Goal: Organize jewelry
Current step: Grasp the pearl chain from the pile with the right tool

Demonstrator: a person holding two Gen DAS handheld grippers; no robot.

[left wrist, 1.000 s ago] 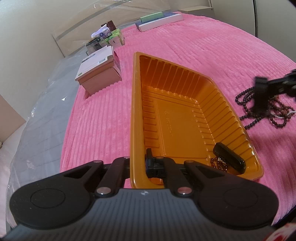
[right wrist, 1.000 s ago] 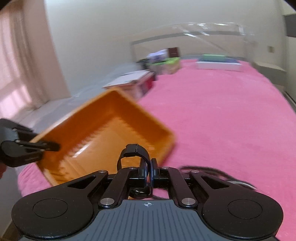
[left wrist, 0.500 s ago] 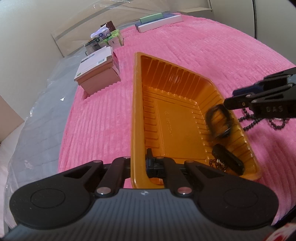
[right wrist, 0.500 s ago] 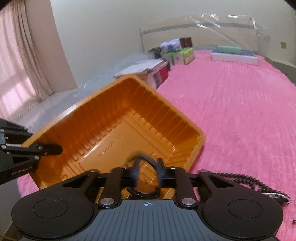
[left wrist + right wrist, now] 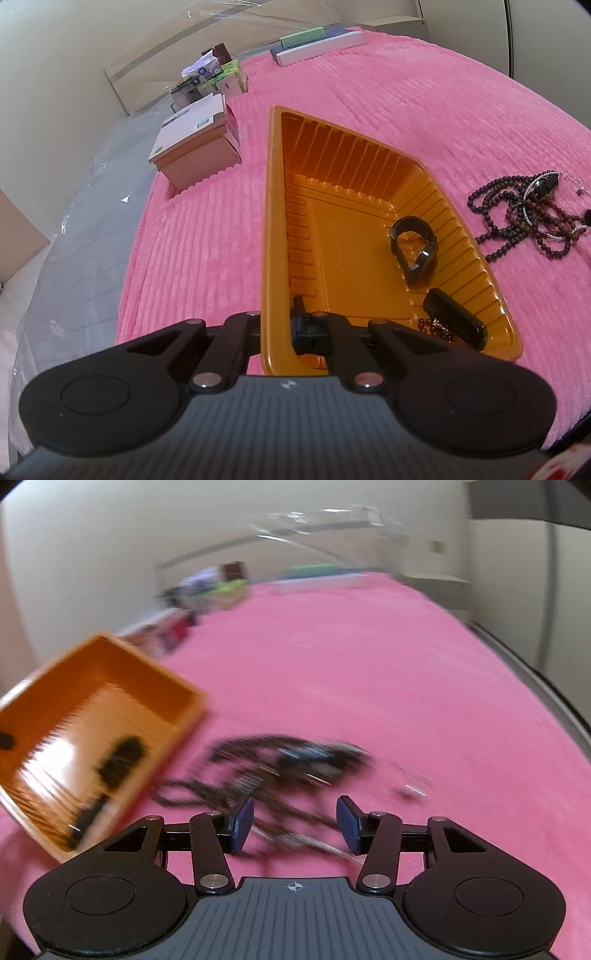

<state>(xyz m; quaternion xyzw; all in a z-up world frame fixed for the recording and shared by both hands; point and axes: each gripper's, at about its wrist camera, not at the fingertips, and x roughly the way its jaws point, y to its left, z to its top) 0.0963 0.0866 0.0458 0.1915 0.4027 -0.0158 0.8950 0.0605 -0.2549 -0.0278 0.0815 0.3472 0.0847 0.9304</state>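
An orange plastic tray (image 5: pixel 275 206) lies on the pink bedspread. My left gripper (image 5: pixel 277 325) is shut on its near left wall. Inside lie a black watch (image 5: pixel 415 251), a black oblong piece (image 5: pixel 454 323) and a small brown bead bracelet (image 5: pixel 434 326). A tangle of dark bead necklaces (image 5: pixel 524 218) lies on the spread right of the tray. In the blurred right wrist view my right gripper (image 5: pixel 295 825) is open and empty just above the same tangle (image 5: pixel 280 768), with the tray (image 5: pixel 155 746) at left.
A pink cardboard box (image 5: pixel 199 144) stands left of the tray's far end. Several small boxes (image 5: pixel 214 77) and flat books (image 5: pixel 317 44) sit by the headboard. Clear plastic sheeting (image 5: pixel 74 229) covers the mattress left of the spread. A small silvery piece (image 5: pixel 412 790) lies right of the necklaces.
My right gripper carried the black watch over the tray, opened and dropped it inside, then swung right to the necklace tangle. My left gripper has kept its hold on the tray wall.
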